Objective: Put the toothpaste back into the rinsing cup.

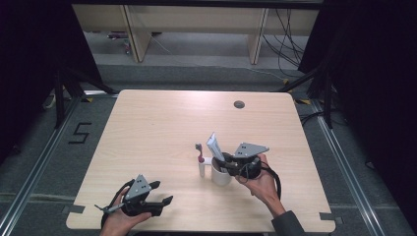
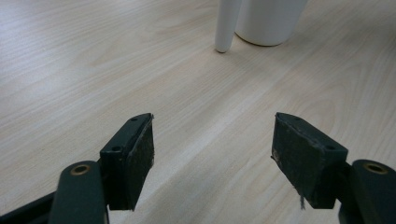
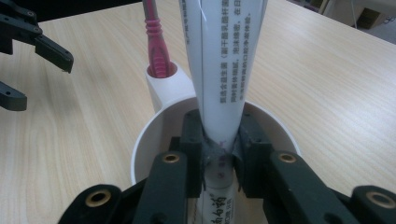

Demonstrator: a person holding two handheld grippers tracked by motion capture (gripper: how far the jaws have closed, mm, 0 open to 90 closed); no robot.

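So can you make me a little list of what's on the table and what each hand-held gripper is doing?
table: light wood
cup: white, near the front right of the table
toothpaste tube: white, standing in the cup
toothbrush: pink, upright in a side holder on the cup
right hand-held gripper: shut on the toothpaste tube, jaws inside the cup
left hand-held gripper: open, nothing between its jaws, away from the cup

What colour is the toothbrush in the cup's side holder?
Pink toothbrush, clearest in the right gripper view.
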